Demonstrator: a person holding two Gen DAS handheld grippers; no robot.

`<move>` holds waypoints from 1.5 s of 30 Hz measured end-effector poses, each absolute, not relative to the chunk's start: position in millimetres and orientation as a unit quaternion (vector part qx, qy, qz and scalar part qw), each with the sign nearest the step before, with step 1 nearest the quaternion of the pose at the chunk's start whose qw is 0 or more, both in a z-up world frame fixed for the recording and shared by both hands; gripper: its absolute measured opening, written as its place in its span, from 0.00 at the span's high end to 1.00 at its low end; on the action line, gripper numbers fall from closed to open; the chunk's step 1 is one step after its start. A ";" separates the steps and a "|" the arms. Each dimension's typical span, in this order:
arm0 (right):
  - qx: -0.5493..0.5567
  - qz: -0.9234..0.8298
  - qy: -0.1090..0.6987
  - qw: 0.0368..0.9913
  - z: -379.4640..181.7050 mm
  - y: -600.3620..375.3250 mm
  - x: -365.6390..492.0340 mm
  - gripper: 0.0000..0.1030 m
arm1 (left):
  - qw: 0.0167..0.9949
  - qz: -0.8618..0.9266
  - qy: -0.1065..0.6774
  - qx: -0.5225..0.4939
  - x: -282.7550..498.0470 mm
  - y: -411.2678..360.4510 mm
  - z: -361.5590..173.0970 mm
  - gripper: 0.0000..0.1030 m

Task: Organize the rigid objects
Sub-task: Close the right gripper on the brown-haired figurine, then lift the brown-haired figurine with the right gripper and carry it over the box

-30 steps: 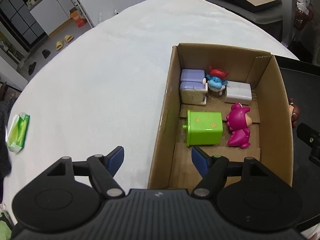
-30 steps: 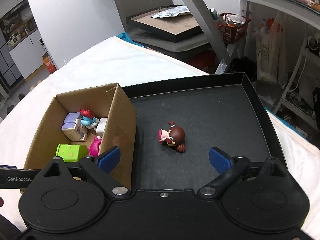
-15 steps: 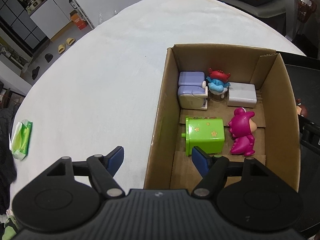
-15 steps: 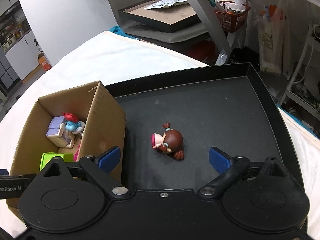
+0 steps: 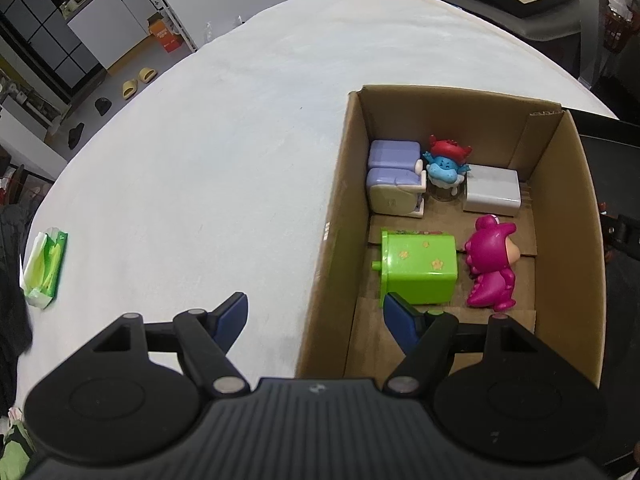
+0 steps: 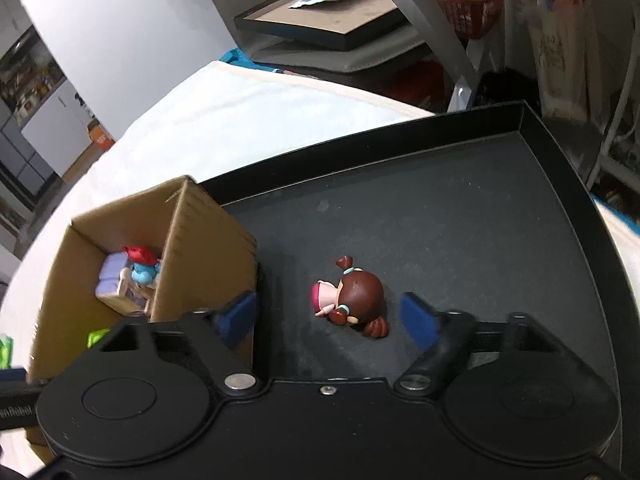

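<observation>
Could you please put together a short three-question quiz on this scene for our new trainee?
1. True or false: the brown-haired doll lies inside the cardboard box.
2. Which toy lies right beside the green toy? A) blue figure with red hair B) magenta dinosaur figure C) white block
3. Fill in: the doll lies on the black ____, between the fingers of the right tool.

Key: 1 false; 2 B; 3 tray.
</observation>
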State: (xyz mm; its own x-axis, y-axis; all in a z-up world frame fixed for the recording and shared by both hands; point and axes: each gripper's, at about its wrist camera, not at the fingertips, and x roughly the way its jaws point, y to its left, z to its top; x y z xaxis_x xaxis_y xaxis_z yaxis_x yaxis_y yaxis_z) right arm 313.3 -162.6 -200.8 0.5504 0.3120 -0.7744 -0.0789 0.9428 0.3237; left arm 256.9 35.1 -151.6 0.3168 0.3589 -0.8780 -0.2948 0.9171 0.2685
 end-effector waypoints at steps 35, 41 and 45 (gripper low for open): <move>0.090 0.173 0.376 0.906 -116.3 -138.4 267.2 0.65 | 0.855 0.146 0.496 -0.039 226.4 58.7 -125.4 0.30; 0.079 0.204 0.367 0.904 -108.1 -119.7 261.2 0.64 | 0.857 0.131 0.496 -0.049 223.5 66.2 -133.5 0.33; 0.055 0.221 0.363 0.904 -108.8 -103.0 260.2 0.64 | 0.852 0.126 0.505 -0.055 223.9 72.9 -142.0 0.46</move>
